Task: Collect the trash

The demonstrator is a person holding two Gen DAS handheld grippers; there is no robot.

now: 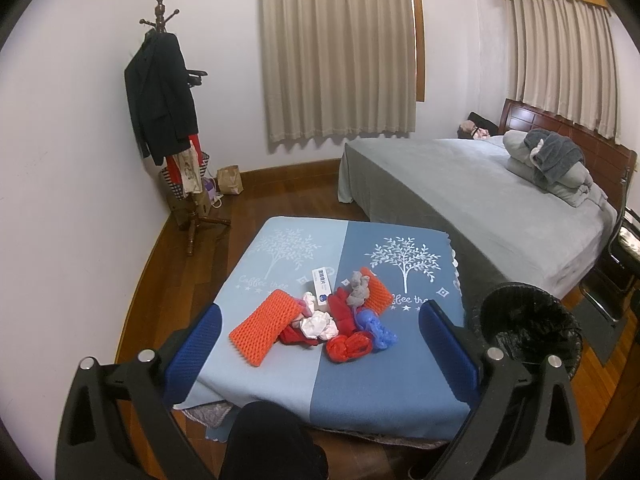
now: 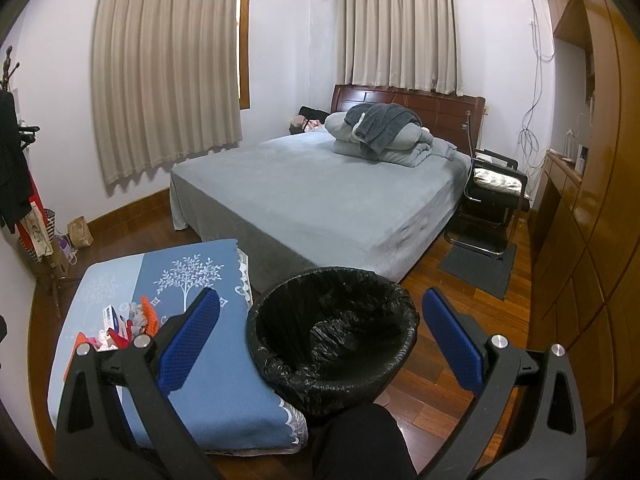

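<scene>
A: Left gripper [image 1: 320, 344] spread wide, blue pads empty, hovering short of the trash pile on the low table under a two-tone blue cloth with white tree print [image 1: 280, 376]. Right gripper [image 2: 320, 336] likewise released, nothing between the pads, aimed over the round bin lined with a black plastic bag [image 2: 332, 340].

B: Pile contents?

A: Orange foam mesh sleeve [image 1: 265, 328] nearest the left pad; second orange mesh piece [image 1: 378, 292] farther back. Crumpled white-pink paper wads [image 1: 316, 326], red knotted plastic bag [image 1: 349, 346], blue knotted plastic bag [image 1: 378, 328], grey crumpled wad [image 1: 358, 290], white carton with blue print [image 1: 322, 286]. All touching or overlapping (no clean gap between pieces).

B: Bin position?

A: On the wood floor, just beside the table's right edge. No trash visible inside.

B: Risks?

A: Tangled heap, so closing on one piece likely to drag neighbours off the cloth edge. Soft mesh and thin bags prone to slipping from a shallow pinch. Loose cloth could bunch between the pads. Dark-clothed knee [image 1: 264, 436] close under the table's front edge, a possible snag.
</scene>
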